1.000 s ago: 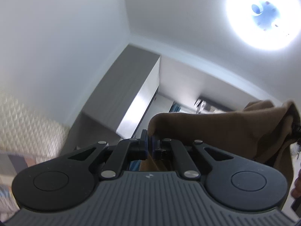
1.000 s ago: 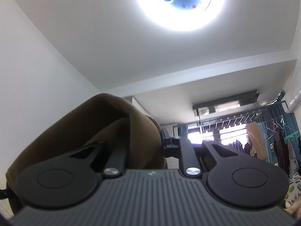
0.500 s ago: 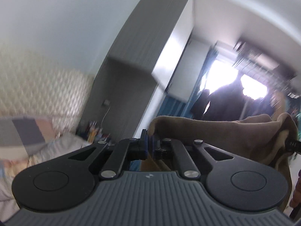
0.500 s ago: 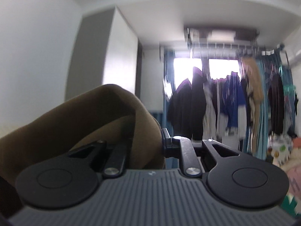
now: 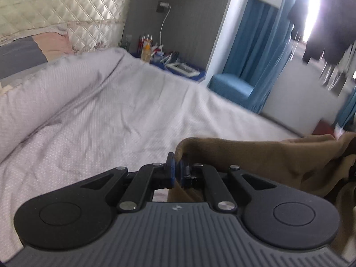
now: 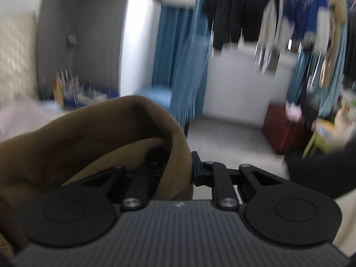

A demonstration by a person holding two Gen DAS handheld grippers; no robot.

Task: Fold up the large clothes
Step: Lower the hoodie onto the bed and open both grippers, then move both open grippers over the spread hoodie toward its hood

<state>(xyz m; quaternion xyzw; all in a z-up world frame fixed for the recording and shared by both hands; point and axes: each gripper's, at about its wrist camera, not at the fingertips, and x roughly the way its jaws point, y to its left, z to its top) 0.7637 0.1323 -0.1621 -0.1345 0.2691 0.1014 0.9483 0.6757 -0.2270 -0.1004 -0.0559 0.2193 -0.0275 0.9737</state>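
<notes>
Fabric is pinched in both of your grippers: the left gripper (image 5: 177, 171) has its blue pads pressed together on a thin edge of the brown garment (image 5: 255, 155), and the right gripper (image 6: 178, 169) is clamped over a thicker bunched fold of that same garment (image 6: 93, 133), which drapes over its left finger and hides it. The cloth spans the gap between your two hands, hanging above and beside the bed rather than lying on it.

Judging from this, you are bringing the garment down to spread it on the pale bedspread (image 5: 111, 102). To do that well, keep both pinches firm until the cloth is fully supported by the bed; the left grip holds only a narrow edge and could slip if you tug sideways. Hold your hands apart enough that the span between them stays taut and level, so the lower part lands without creasing under itself. Aim for the broad open middle of the bedspread, well clear of the pillow (image 5: 29, 51) at the far left and of the cluttered bedside table (image 5: 178, 66) beyond the far edge. Let the hanging part touch first, then draw the held edge away from it to lay the garment flat before you let go.
</notes>
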